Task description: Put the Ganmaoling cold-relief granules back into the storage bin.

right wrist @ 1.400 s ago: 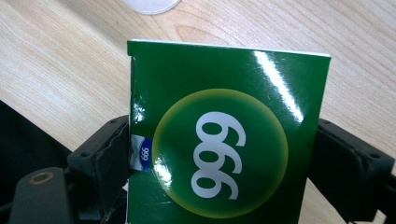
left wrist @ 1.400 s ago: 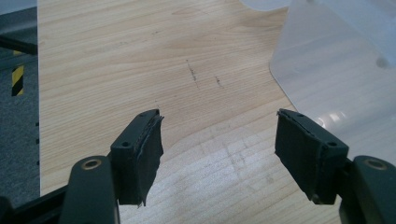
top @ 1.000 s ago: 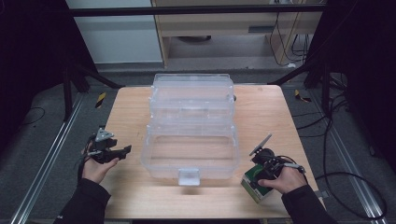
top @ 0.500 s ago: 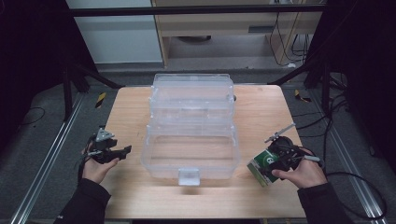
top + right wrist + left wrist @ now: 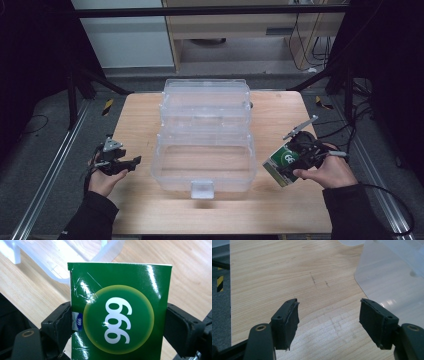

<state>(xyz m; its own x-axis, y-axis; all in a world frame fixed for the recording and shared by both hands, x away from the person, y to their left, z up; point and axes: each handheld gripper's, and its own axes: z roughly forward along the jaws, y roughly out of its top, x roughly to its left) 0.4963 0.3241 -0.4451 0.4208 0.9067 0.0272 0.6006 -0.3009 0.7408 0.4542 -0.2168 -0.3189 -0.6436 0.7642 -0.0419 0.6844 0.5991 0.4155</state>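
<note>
A clear plastic tiered box (image 5: 205,135) stands open in the middle of the wooden table (image 5: 145,115). To the right of its front tray, my right gripper (image 5: 292,162) is shut on a green box (image 5: 281,161) printed with white numerals (image 5: 120,312); both jaws press its sides. The green box hangs just above the table, close to the clear box's right front corner (image 5: 110,250). At the table's left, my left gripper (image 5: 131,163) stands open with nothing between its fingers (image 5: 287,322), pointing toward the clear box wall (image 5: 392,282).
A clasp (image 5: 202,189) juts from the clear box's front edge. Bare wood lies in front of the box and to its left (image 5: 287,272). Cables and a metal frame (image 5: 350,75) surround the table.
My right gripper has carried the green box up and to the right, away from the table's front edge, then slightly back toward the clear box. The left gripper has stayed still.
</note>
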